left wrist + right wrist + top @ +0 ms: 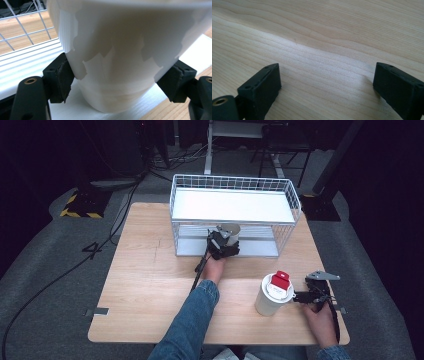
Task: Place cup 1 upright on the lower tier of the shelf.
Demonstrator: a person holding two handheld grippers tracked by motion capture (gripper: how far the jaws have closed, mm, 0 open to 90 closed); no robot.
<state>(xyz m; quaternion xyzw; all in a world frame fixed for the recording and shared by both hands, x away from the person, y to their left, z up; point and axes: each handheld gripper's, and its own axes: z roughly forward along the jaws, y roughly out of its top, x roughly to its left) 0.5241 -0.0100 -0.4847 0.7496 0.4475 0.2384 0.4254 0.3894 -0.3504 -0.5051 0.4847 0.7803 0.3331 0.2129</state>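
Item: white cup [117,57], one, standing on the lower white shelf [30,67] of the wire rack [287,195], under the rack's upper shelf.

Position to fingers: the cup sits between the two black fingers [61,80] of the left gripper [222,245]. In the left gripper view both pads lie against the cup's sides low on its body, one on each flank, so the fingers hold the cup. The cup stands upright, its base on the shelf.

Second cup: one larger white cup [270,302], standing on the bench [150,285] near the front right, well apart from the rack. A white lid with a red block [280,280] on top sits on it.

Right gripper [300,297]: it lies just beside the larger cup, its tips close to the cup's side; whether they touch it I cannot tell. In the right gripper view its fingers [262,87] stand wide apart with bare wood between them and hold nothing.

Count: cups, two; lids, one; red blocks, one; wire racks, one, with two white shelves; grippers, two, each with two fingers; benches, one.
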